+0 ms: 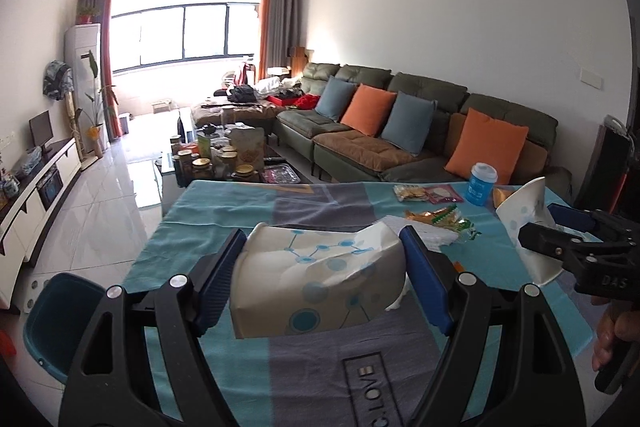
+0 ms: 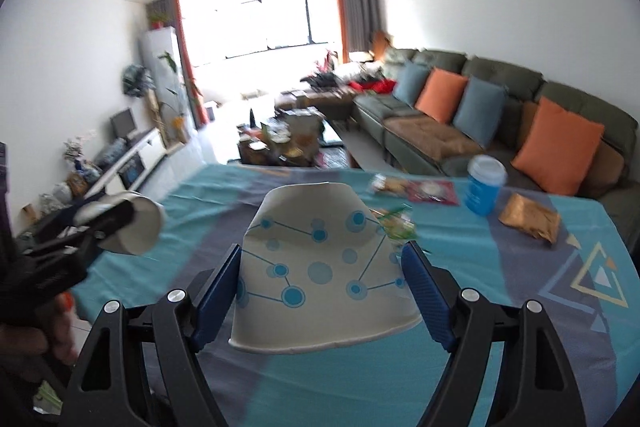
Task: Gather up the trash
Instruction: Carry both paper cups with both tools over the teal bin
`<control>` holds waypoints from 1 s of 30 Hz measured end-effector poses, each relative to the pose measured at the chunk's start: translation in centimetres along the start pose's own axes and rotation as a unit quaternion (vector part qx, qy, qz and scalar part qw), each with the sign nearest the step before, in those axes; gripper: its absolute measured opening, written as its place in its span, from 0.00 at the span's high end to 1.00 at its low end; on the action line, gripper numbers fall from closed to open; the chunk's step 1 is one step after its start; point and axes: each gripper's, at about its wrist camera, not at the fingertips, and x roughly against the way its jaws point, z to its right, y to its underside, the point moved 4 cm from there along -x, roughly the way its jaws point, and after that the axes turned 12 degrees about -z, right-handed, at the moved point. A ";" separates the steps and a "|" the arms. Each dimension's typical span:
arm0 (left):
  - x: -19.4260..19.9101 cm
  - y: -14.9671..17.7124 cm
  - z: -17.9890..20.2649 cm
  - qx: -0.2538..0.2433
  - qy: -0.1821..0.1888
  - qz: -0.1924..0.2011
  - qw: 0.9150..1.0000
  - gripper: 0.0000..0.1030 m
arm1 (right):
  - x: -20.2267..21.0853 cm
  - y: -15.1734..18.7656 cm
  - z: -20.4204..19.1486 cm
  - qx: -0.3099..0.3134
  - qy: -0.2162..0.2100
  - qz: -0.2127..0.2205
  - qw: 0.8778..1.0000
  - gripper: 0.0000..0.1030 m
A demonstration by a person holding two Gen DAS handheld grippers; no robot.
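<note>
The left claw [image 1: 324, 263] pinches a crushed paper cup [image 1: 316, 279] between its blue pads, held above the worktop [image 1: 224, 211]. The right claw [image 2: 324, 287] grips a second cup [image 2: 320, 275], flattened and mouth toward the camera, also clear of the cloth. Wrappers [image 1: 436, 217] and a blue cup [image 1: 480, 187] lie near the worktop's far edge.

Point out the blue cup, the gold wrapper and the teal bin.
blue cup [image 2: 483, 191]: right wrist view, on its blue side wall.
gold wrapper [image 2: 530, 221]: right wrist view, middle of the crinkled foil.
teal bin [image 1: 60, 323]: left wrist view, on its inner wall.
</note>
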 end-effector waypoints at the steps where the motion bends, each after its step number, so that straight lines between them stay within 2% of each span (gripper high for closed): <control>1: 0.6 0.1 -0.5 0.004 -0.003 0.005 1.000 0.25 | 0.4 0.0 -0.8 0.005 -0.007 0.003 1.000 0.25; 6: 3.9 0.8 -3.6 0.025 -0.025 0.026 0.999 0.25 | 0.9 -0.3 -5.3 0.028 -0.044 0.014 0.999 0.25; 14: 8.8 2.7 -10.9 0.070 -0.090 0.050 0.992 0.25 | 0.0 -1.3 -12.2 0.074 -0.099 0.017 0.992 0.25; 20: 12.4 4.6 -17.9 0.109 -0.148 0.058 0.981 0.25 | -0.9 -2.1 -17.7 0.107 -0.140 0.017 0.984 0.25; 26: 15.3 6.8 -24.8 0.145 -0.205 0.053 0.967 0.25 | -2.7 -3.0 -23.7 0.139 -0.185 0.009 0.973 0.25; 30: 16.6 8.3 -28.5 0.164 -0.229 0.047 0.958 0.25 | -4.6 -3.6 -28.1 0.163 -0.214 -0.002 0.963 0.25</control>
